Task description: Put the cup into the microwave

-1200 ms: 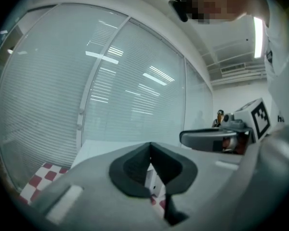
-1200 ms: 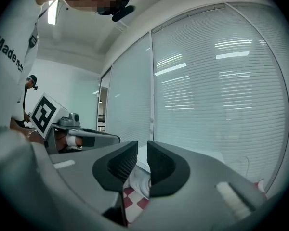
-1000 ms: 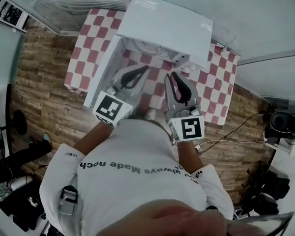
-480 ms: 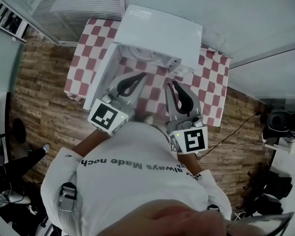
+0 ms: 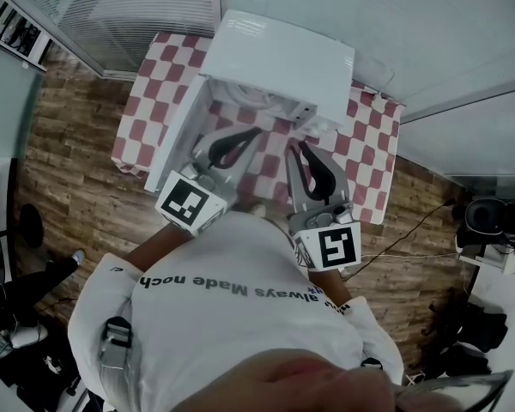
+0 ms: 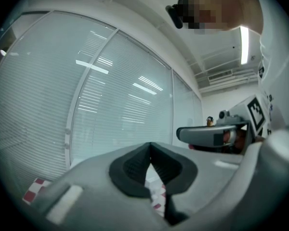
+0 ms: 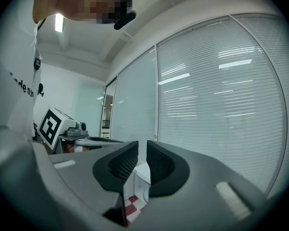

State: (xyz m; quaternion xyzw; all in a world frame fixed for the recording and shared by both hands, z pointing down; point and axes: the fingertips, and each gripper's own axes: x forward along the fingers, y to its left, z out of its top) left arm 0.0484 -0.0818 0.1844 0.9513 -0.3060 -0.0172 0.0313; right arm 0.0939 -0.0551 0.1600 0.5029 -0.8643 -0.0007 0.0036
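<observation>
A white microwave (image 5: 279, 54) stands on a table with a red-and-white checked cloth (image 5: 365, 157), its door (image 5: 176, 140) swung open to the left. I cannot make out a cup in any view. Both grippers are held close to the person's chest, pointing at the microwave's open front. My left gripper (image 5: 256, 132) is shut, its pads touching at the tips with nothing between them (image 6: 150, 148). My right gripper (image 5: 300, 148) is shut too, with only a thin slit between its pads (image 7: 142, 150). Through that slit shows the microwave (image 7: 140, 177).
Wooden floor (image 5: 77, 161) surrounds the small table. Glass walls with blinds (image 5: 146, 7) stand behind and to the left of it. Cables and dark equipment (image 5: 489, 221) lie on the floor at the right. A seated person's legs (image 5: 34, 273) are at the far left.
The head camera has shifted slightly, so the table sits a little higher and further left in view. Both grippers stay shut in front of the microwave, barely moved.
</observation>
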